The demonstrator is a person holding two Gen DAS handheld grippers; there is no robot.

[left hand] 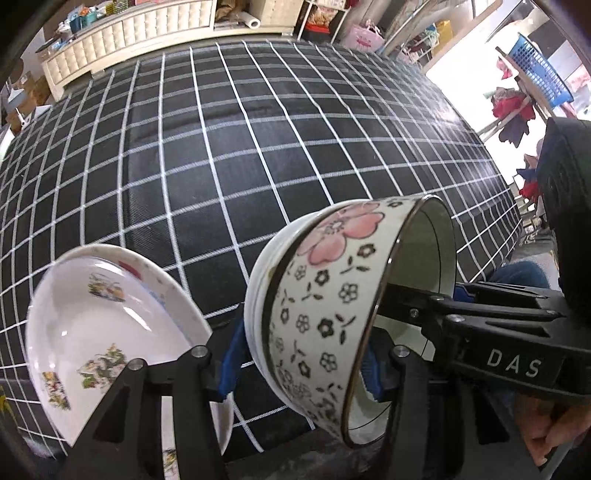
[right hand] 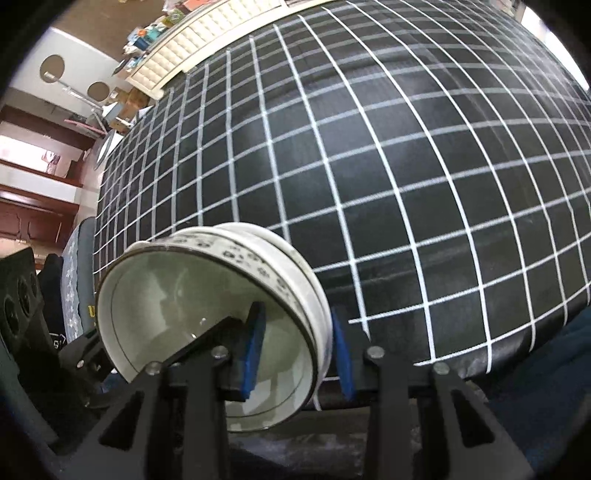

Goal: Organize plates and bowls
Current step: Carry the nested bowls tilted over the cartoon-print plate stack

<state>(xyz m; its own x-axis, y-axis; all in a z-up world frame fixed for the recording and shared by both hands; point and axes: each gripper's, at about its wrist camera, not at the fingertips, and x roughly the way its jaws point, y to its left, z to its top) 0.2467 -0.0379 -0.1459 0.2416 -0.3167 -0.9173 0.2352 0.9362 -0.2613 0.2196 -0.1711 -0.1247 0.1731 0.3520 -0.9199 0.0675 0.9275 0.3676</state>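
A bowl (left hand: 325,295) with black and pink flowers is tipped on its side above the near edge of the table, nested in a plain white bowl (left hand: 258,295). My left gripper (left hand: 301,369) spans the pair, one blue pad on the base and the other at the rim. From the right, my right gripper (right hand: 298,354) is shut on the bowl (right hand: 207,317) wall, with one pad inside and one outside. A white plate (left hand: 96,325) with small printed pictures sits at lower left, partly behind my left finger. I cannot tell what it rests on.
The table (left hand: 258,147) wears a black cloth with a white grid that fills most of both views. A cream padded cabinet (left hand: 129,33) stands beyond the far edge. At the right are a blue basket (left hand: 535,66) and hanging clothes. A hand (left hand: 554,435) holds the right gripper.
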